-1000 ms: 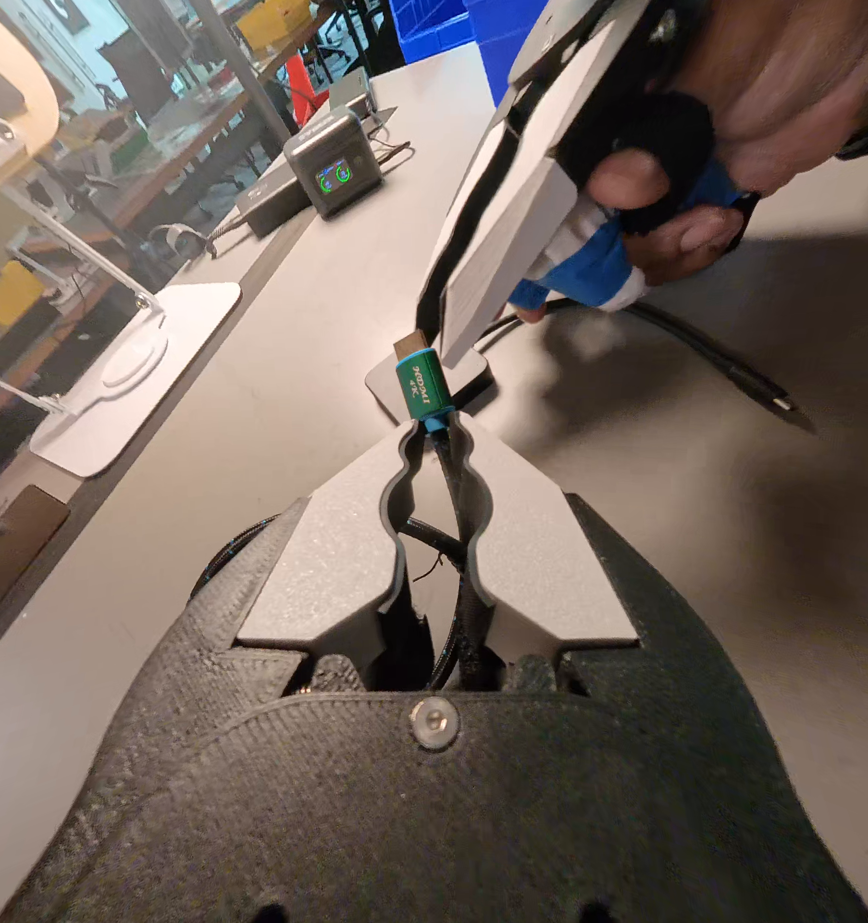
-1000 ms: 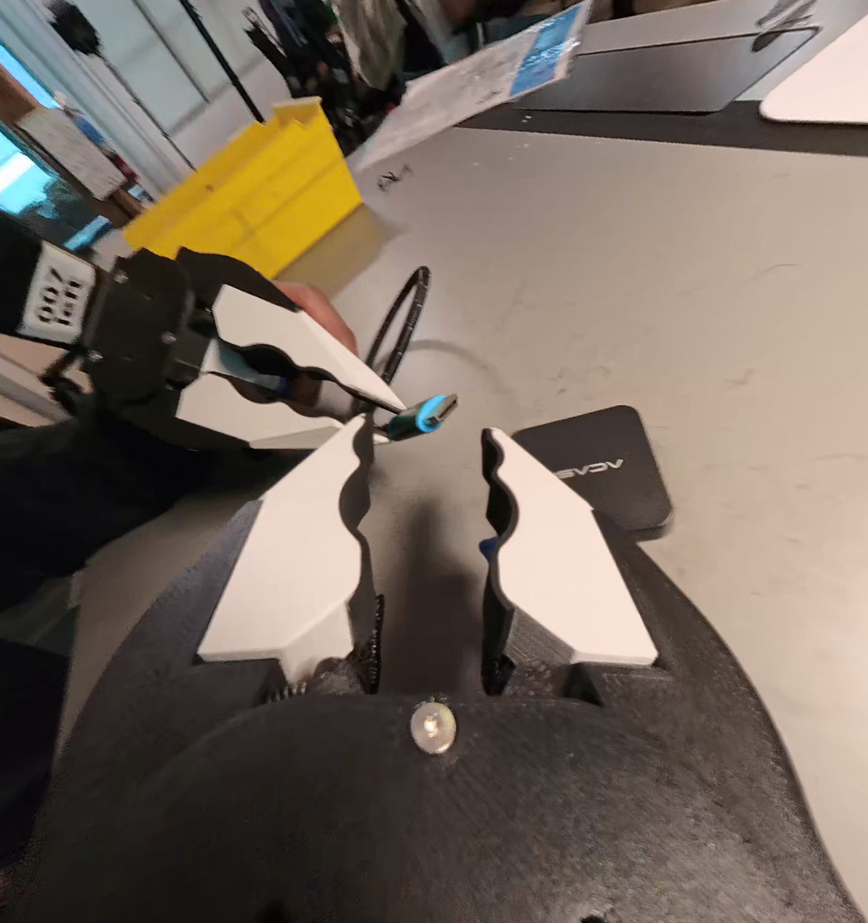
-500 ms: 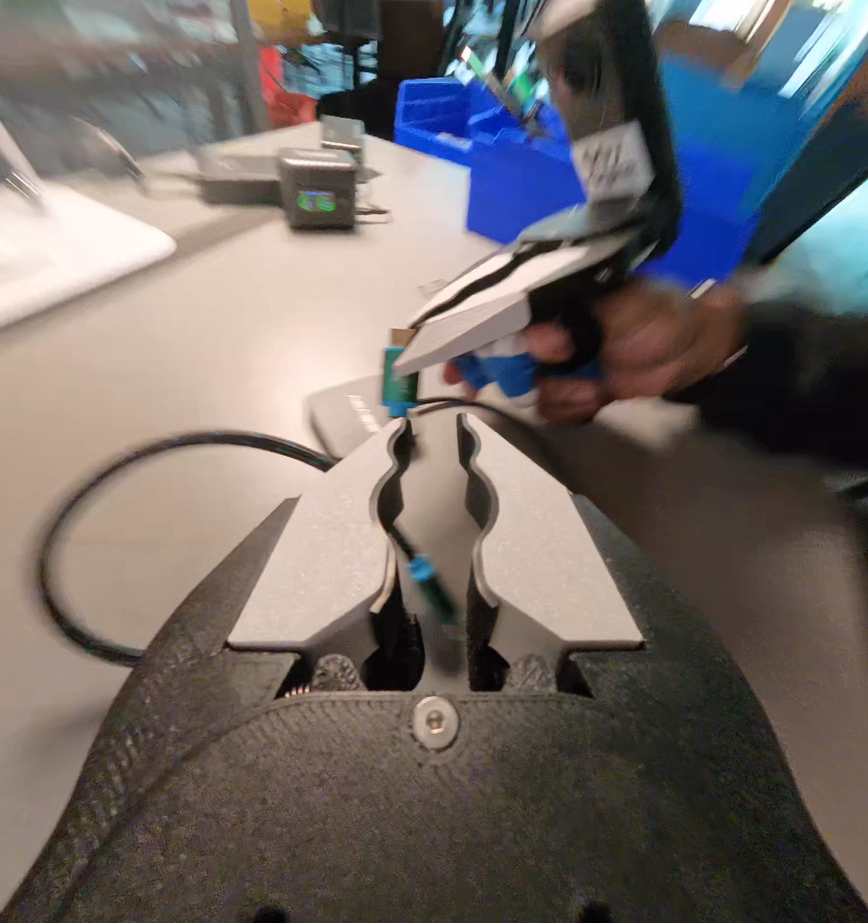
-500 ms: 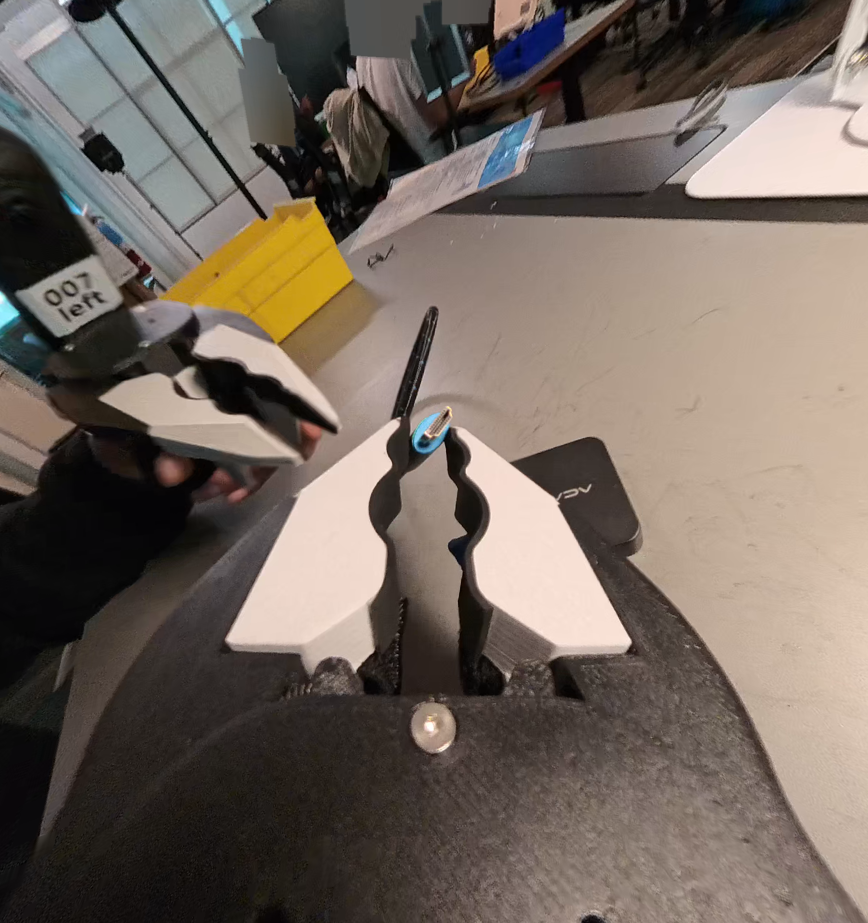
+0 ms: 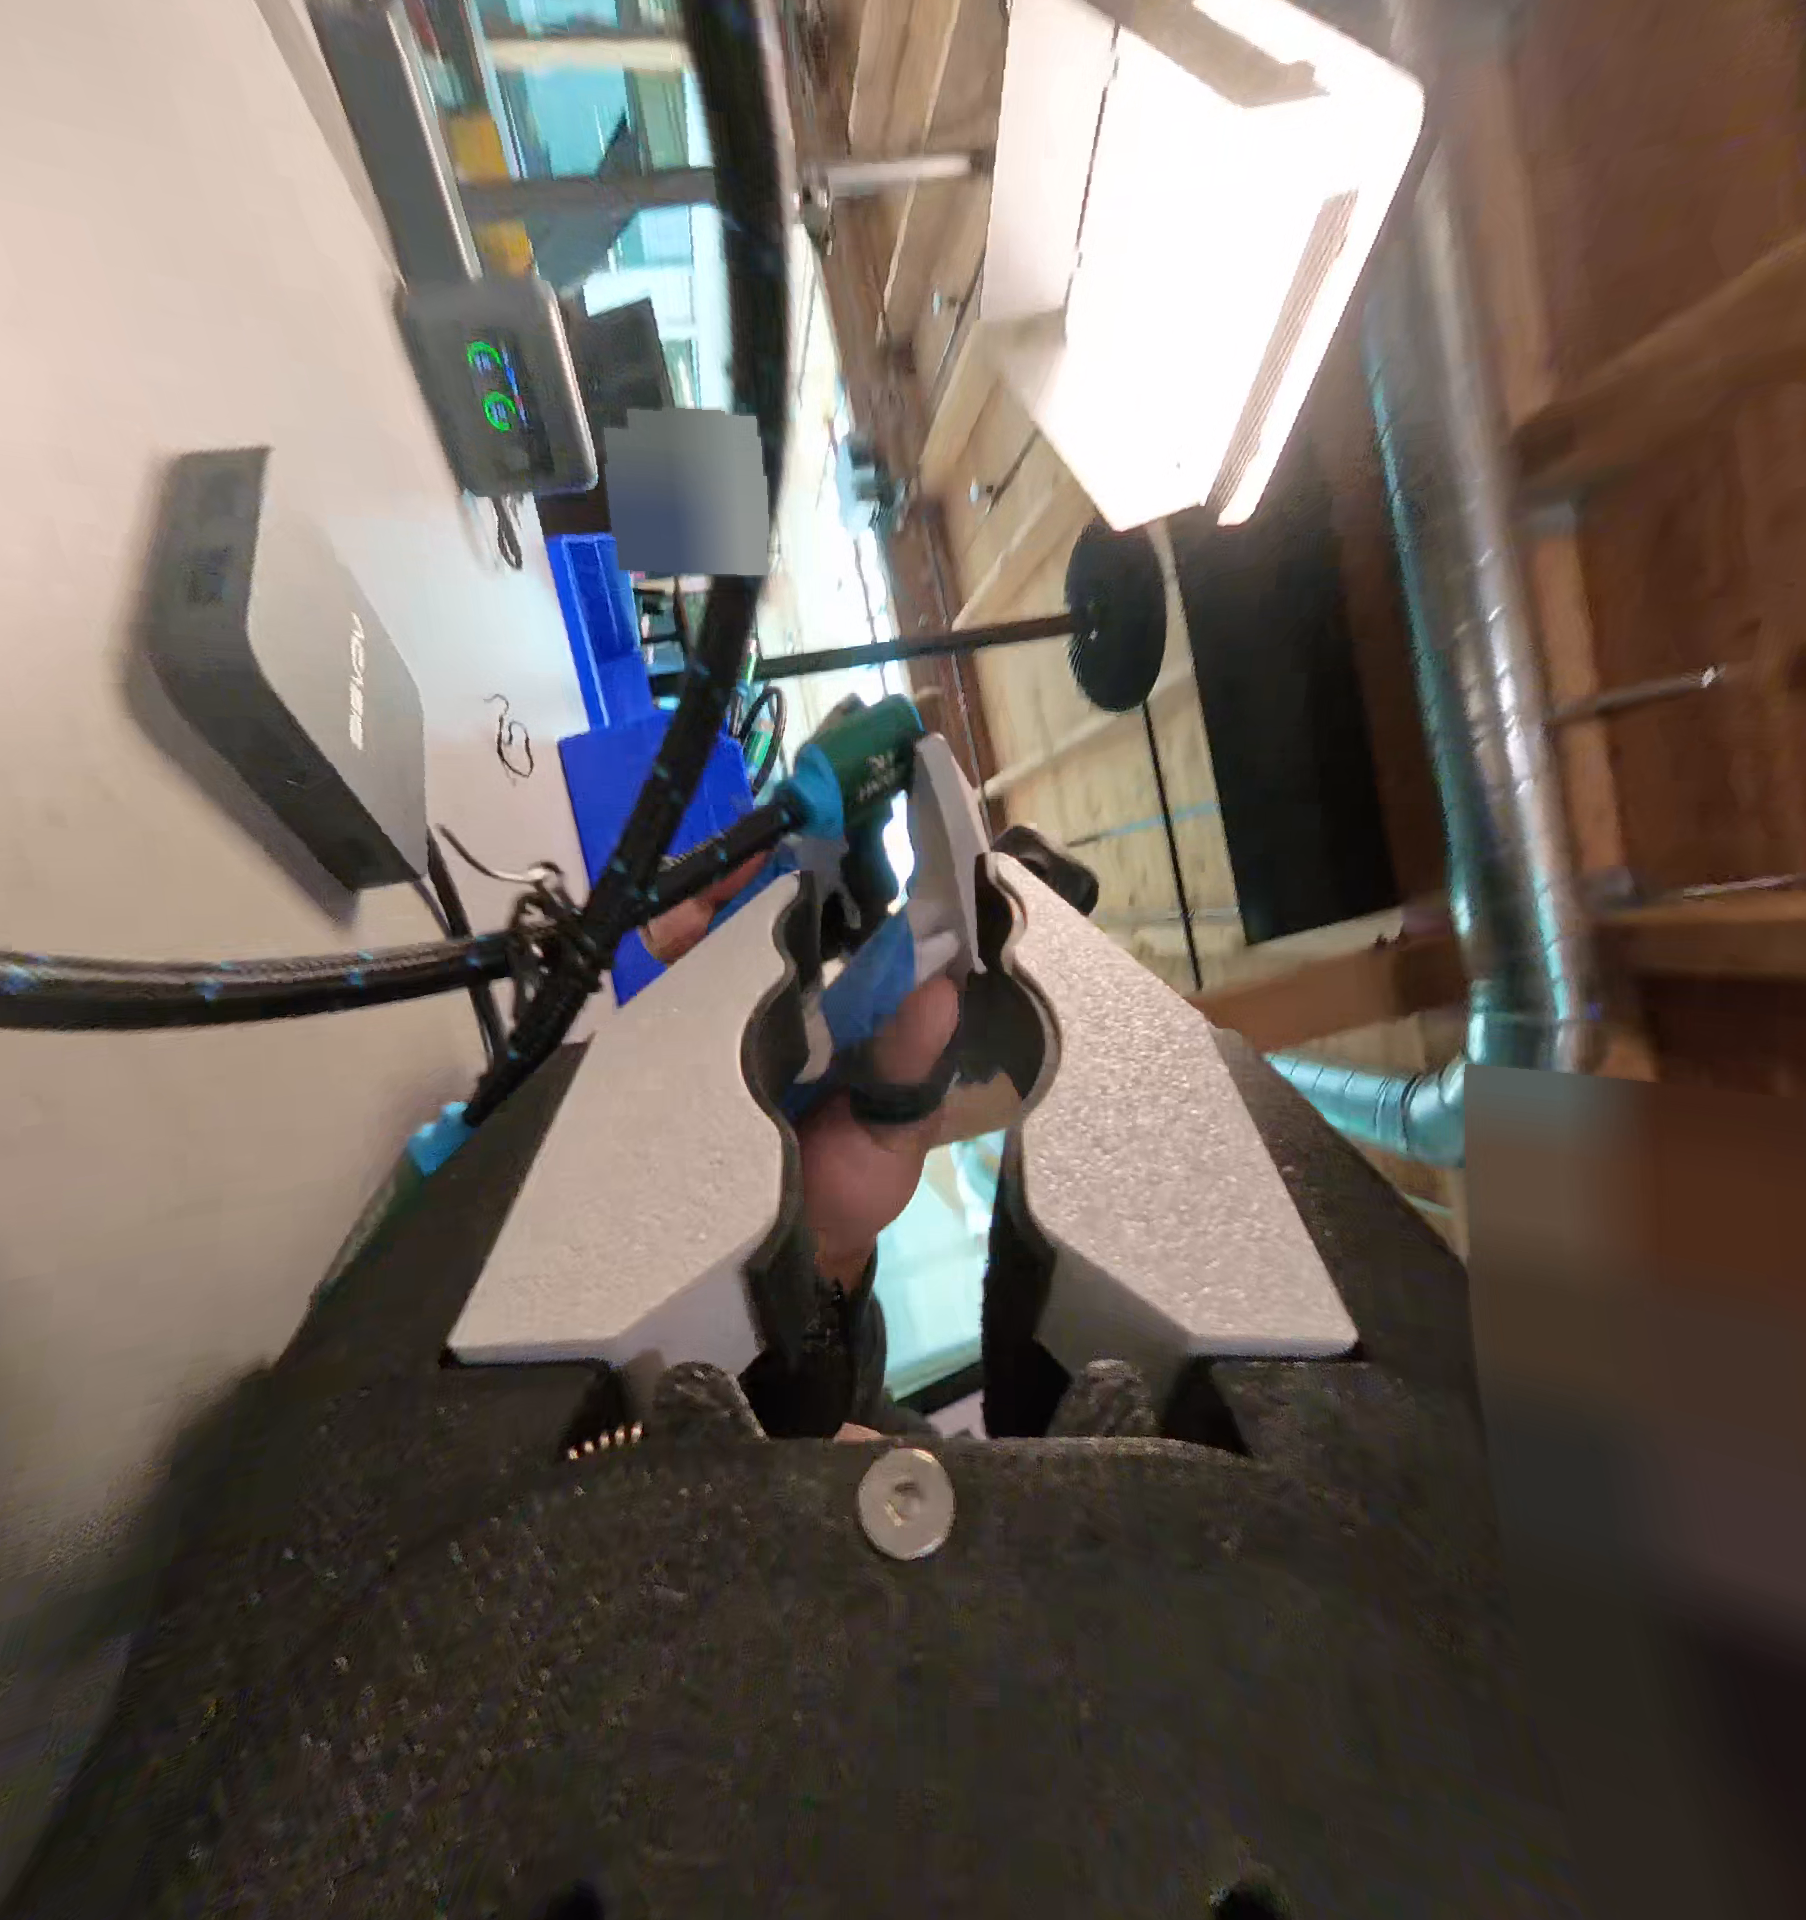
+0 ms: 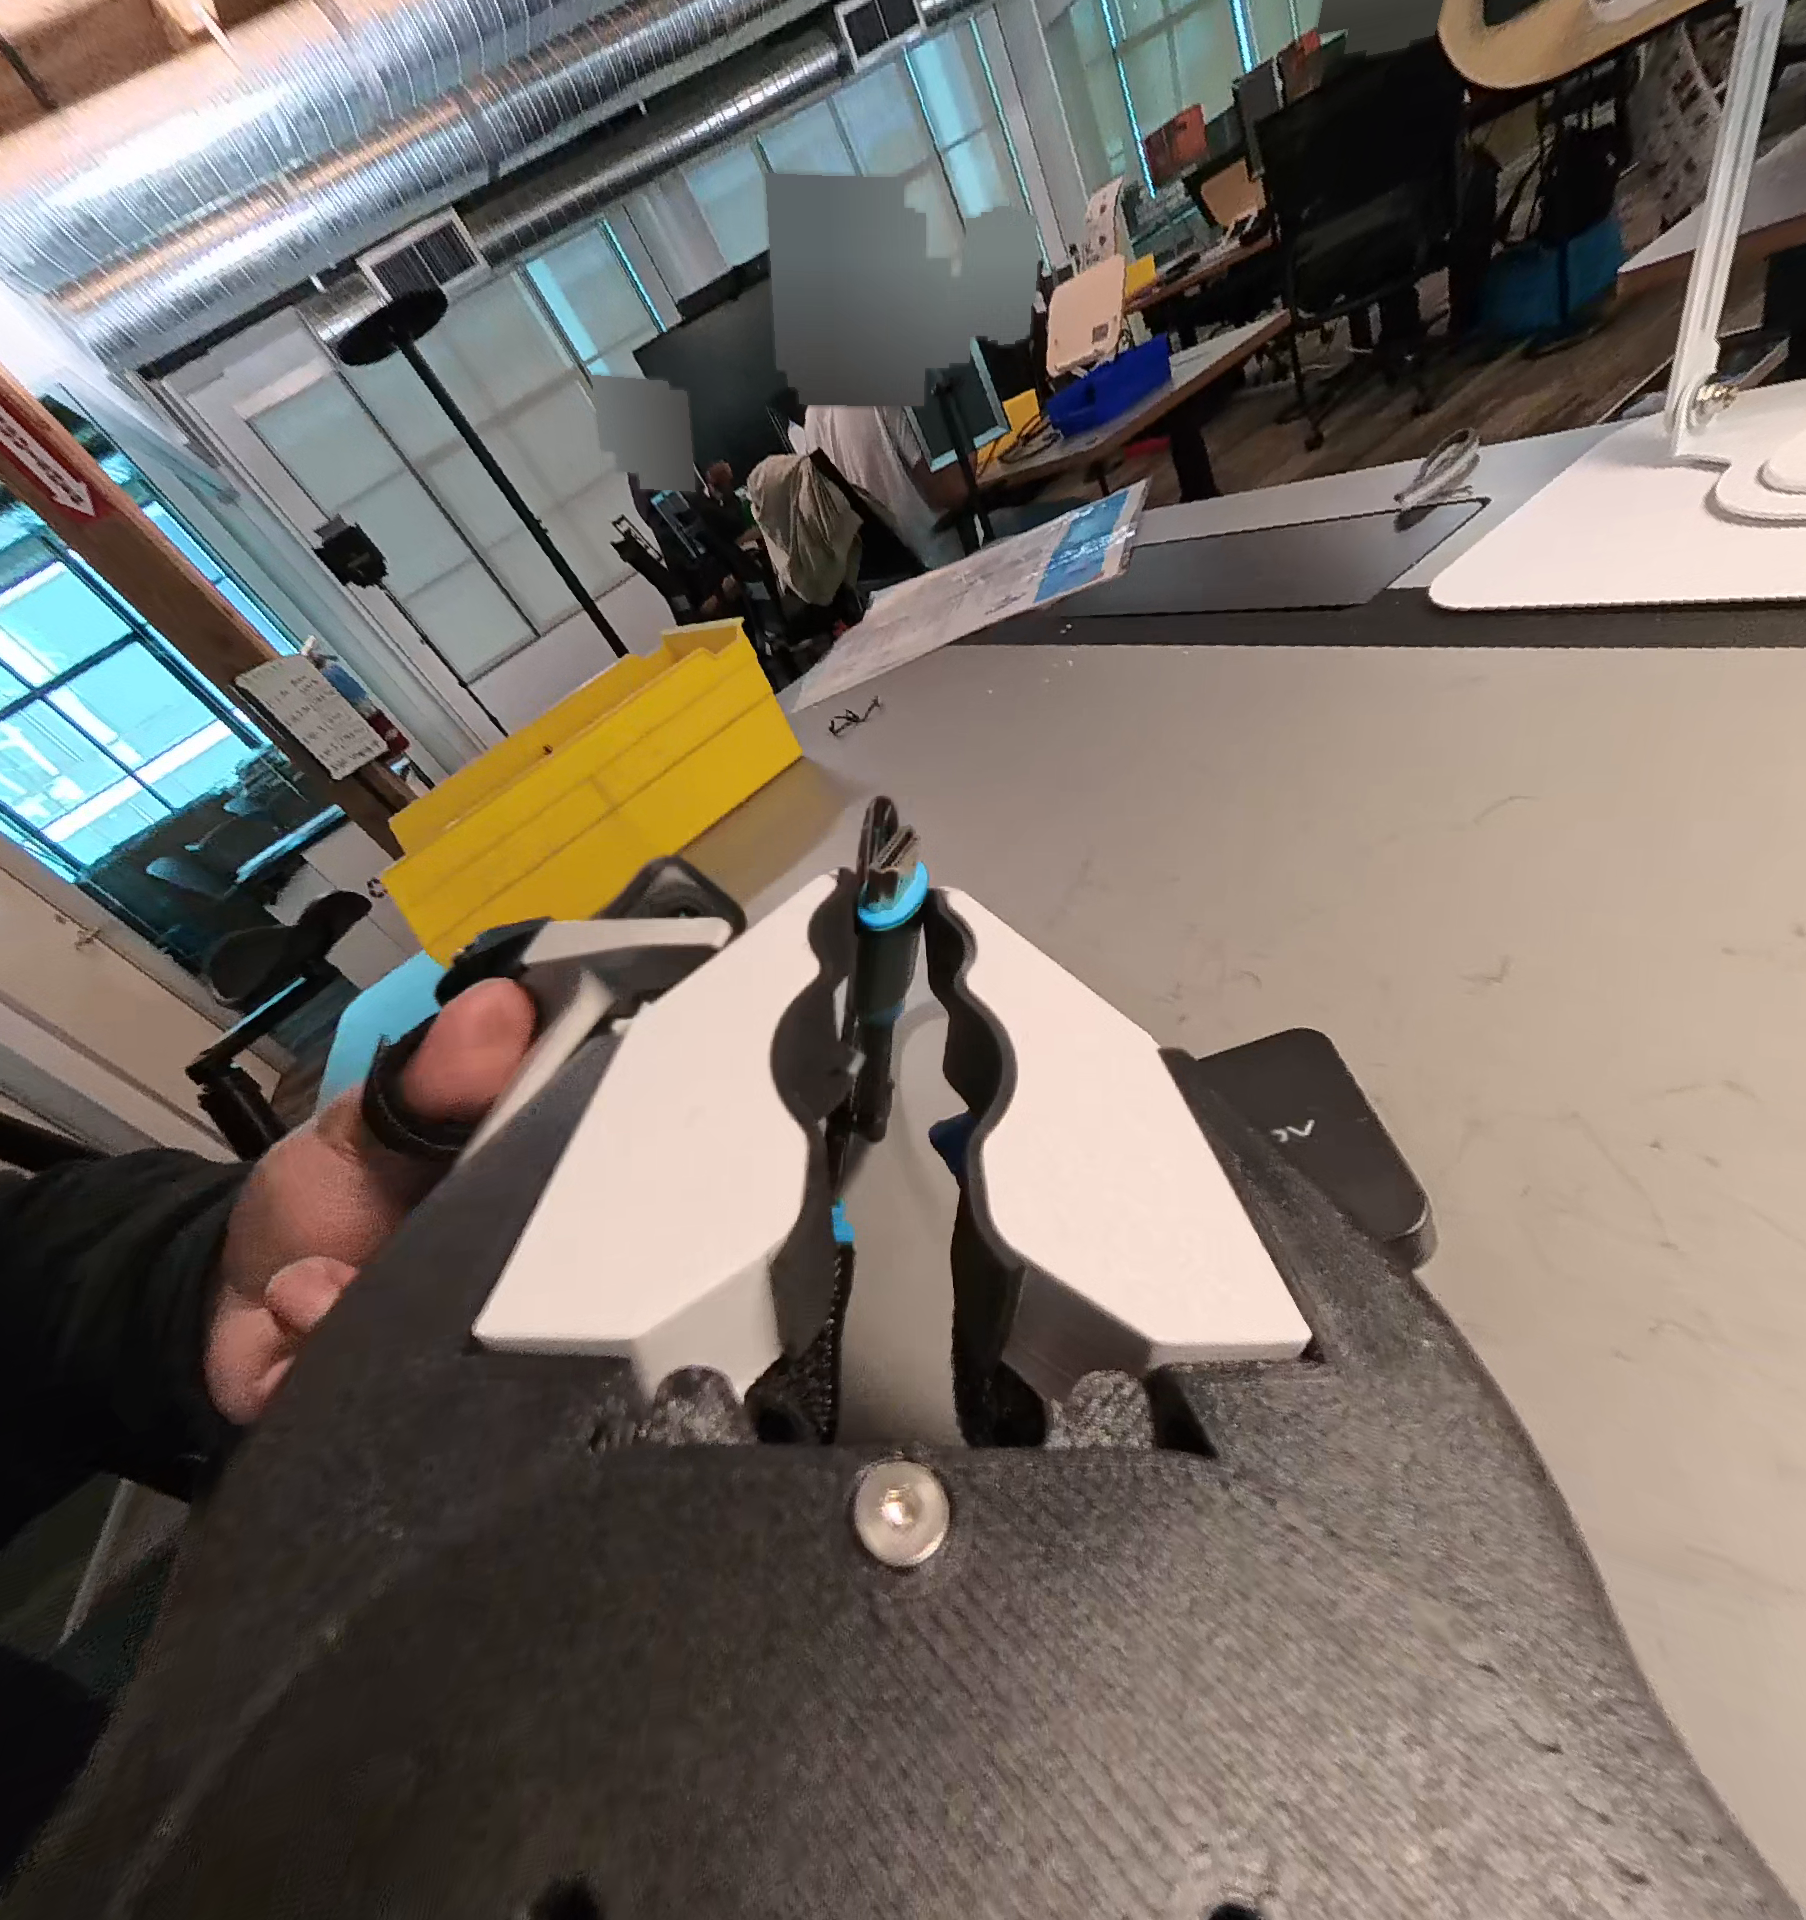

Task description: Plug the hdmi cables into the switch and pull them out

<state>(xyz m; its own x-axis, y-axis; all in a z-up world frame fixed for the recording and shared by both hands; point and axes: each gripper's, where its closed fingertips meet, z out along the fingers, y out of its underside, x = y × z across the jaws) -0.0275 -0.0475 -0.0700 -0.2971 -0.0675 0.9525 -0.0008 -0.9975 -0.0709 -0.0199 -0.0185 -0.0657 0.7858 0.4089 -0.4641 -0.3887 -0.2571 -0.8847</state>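
Note:
My right gripper (image 6: 886,894) is shut on an HDMI plug (image 6: 883,940), dark green with a light blue collar, its metal tip pointing forward past the fingertips. The left wrist view shows the same plug (image 5: 857,769) pinched by the right gripper's white finger (image 5: 943,831), with the black braided cable (image 5: 203,977) trailing off to the left. My left gripper (image 5: 894,878) is open and holds nothing; only the other gripper and a hand show beyond its gap. The black switch (image 5: 275,675) lies on the grey table (image 5: 99,312). It also shows in the right wrist view (image 6: 1314,1132), beside my right finger.
A yellow bin (image 6: 587,790) stands at the table's far left edge. Blue bins (image 5: 650,769) and a small grey device with green lights (image 5: 499,390) lie beyond the switch. A white lamp base (image 6: 1657,520) and a dark mat (image 6: 1273,561) are at the far right. People sit in the background. The tips of both grippers are at nearly the same place.
My left gripper opened and let go of the cable. My right gripper closed on the plug and took it over. The left view has rolled onto its side.

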